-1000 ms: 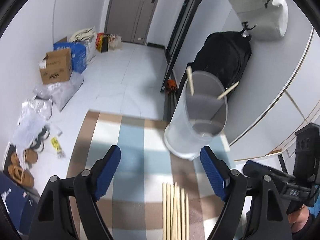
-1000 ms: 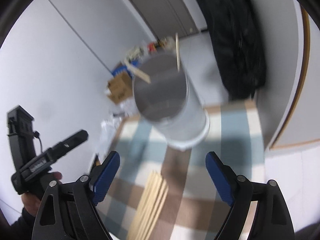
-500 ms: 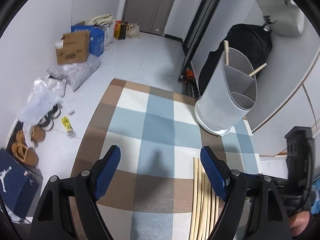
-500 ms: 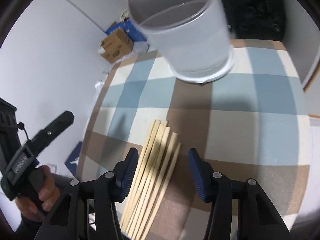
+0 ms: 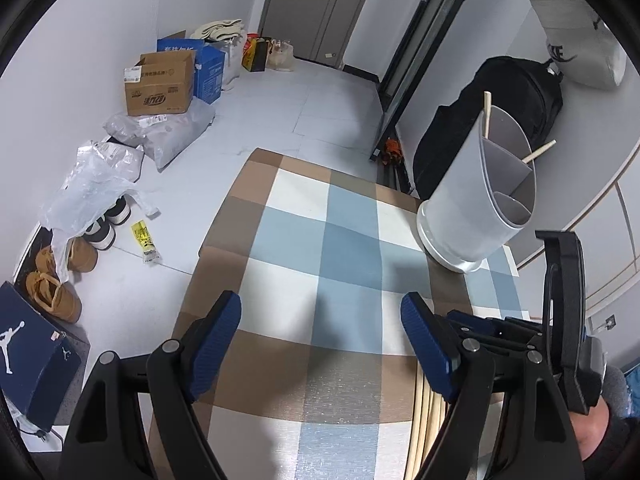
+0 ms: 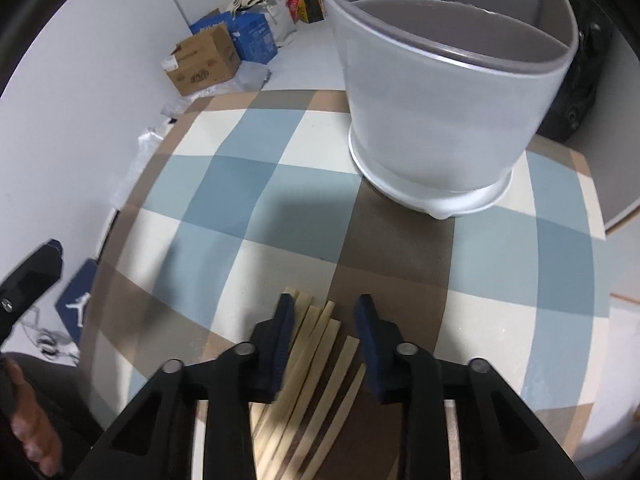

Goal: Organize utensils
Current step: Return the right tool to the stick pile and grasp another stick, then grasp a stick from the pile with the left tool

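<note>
Down comes the right gripper (image 6: 324, 320) from its spot up by the holder a second ago, and its jaws are closing right now over the near ends of the wooden chopsticks (image 6: 320, 344). Several sticks lie between the blue pads (image 6: 285, 332); whether the pads press on them yet, I cannot tell. The chopsticks lie fanned side by side, flat on the checked tablecloth (image 6: 240, 184), blue, cream and brown squares.

Beyond them, well apart, the grey utensil holder (image 6: 440, 112) stands upright on its white base, divided into compartments. From the left wrist view that same holder (image 5: 476, 204) sits at the far right corner of the cloth, with two chopsticks (image 5: 487, 112) already poking out of its rear compartments.

Over to the left gripper (image 5: 320, 332): jaws spread wide, nothing between them, hovering above the cloth just left of the chopstick bundle. On the floor behind, a cardboard box (image 5: 160, 84), plastic bags (image 5: 92, 184) and tan shoes (image 5: 56, 292); a black backpack (image 5: 500, 112) leans on the wall behind the holder.
</note>
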A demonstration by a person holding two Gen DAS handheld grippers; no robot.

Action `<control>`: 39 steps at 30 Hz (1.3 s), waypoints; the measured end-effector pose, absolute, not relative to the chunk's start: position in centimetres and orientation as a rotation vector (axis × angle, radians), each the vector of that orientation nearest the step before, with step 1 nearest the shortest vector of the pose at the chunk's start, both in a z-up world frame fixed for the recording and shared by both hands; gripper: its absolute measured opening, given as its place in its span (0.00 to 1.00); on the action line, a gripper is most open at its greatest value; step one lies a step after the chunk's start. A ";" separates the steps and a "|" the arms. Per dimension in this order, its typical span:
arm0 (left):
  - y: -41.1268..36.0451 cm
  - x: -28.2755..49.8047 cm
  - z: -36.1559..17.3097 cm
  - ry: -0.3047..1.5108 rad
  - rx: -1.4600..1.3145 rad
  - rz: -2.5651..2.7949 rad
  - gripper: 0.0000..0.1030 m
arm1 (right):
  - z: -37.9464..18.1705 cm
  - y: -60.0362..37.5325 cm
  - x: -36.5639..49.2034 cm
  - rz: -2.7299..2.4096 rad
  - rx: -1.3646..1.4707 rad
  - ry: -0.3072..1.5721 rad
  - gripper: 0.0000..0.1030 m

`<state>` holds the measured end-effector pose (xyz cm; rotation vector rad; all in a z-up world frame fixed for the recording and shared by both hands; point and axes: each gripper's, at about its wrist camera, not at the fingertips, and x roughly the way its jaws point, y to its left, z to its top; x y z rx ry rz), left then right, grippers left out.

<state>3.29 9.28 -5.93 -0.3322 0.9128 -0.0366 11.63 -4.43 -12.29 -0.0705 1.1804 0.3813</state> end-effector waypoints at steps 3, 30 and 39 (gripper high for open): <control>10.1 3.3 -6.0 0.909 -0.364 -0.027 0.76 | -12.1 -4.4 11.4 0.383 -0.079 1.169 0.09; 2.1 4.6 -9.0 1.077 -0.114 -0.147 0.76 | -1.4 -12.6 7.0 0.490 0.249 0.755 0.03; 1.1 4.2 -11.0 1.148 -0.008 -0.078 0.76 | -1.4 -15.8 6.5 0.497 0.320 0.721 0.03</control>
